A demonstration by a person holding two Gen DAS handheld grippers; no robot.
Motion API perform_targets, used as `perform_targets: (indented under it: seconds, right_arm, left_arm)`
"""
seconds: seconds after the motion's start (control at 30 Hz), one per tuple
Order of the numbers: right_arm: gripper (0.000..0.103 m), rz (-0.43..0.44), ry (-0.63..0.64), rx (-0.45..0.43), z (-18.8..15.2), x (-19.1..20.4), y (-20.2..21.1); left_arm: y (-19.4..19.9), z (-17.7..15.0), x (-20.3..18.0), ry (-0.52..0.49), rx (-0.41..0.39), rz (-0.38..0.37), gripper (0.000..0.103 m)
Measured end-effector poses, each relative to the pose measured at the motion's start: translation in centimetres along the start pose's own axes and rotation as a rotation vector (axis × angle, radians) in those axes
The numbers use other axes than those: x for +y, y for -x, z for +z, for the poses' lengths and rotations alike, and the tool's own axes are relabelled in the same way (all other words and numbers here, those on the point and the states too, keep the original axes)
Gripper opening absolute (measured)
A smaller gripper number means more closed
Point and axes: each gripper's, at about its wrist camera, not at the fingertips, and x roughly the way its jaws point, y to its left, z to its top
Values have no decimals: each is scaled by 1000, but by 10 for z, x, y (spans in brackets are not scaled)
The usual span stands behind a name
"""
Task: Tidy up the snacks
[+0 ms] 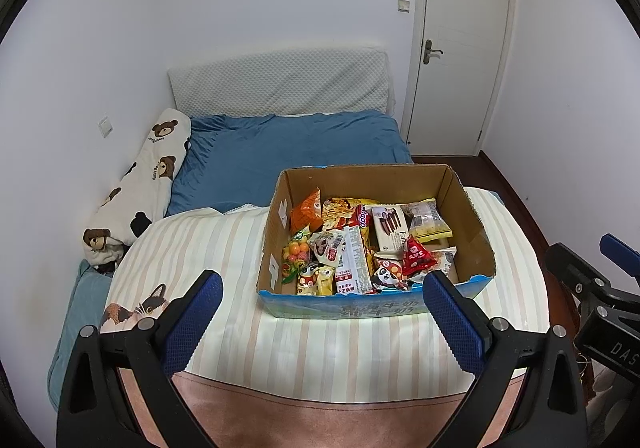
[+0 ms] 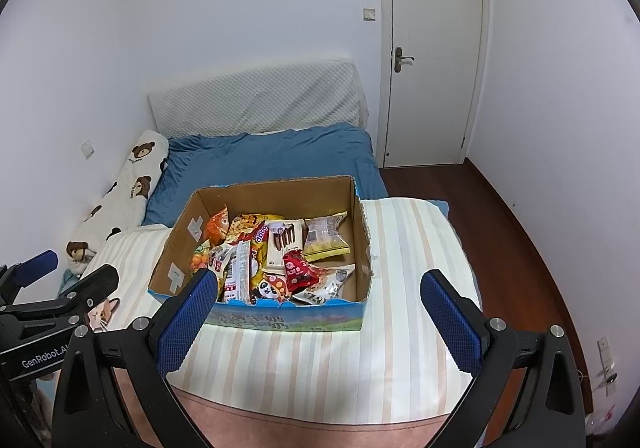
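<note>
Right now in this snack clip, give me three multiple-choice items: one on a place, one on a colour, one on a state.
1. Where is the red packet?
A. On the floor
B. Inside the cardboard box
C. On the bear pillow

2. What colour are the gripper pads?
A. Blue
B. Green
C. White

3. How are the left gripper and right gripper?
A. Both shut on snacks
B. One open, one shut
C. Both open and empty

Answers: 1 B, it lies among the other snacks between the box walls. 2 A, the textured pads are blue. 3 C, each pair of fingers stands wide apart, holding nothing.
</note>
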Motion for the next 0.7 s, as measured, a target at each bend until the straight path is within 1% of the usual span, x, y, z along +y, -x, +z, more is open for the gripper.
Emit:
perform_targets:
  seconds: [0.43, 0.7]
  right_arm:
    - [103, 4, 1, -1, -1, -1, 0]
    - [103, 5, 3, -1, -2, 0, 1]
  left_arm:
    - [1, 0, 0, -2, -5, -2, 103]
    - [6, -1, 3, -5, -26, 0, 103]
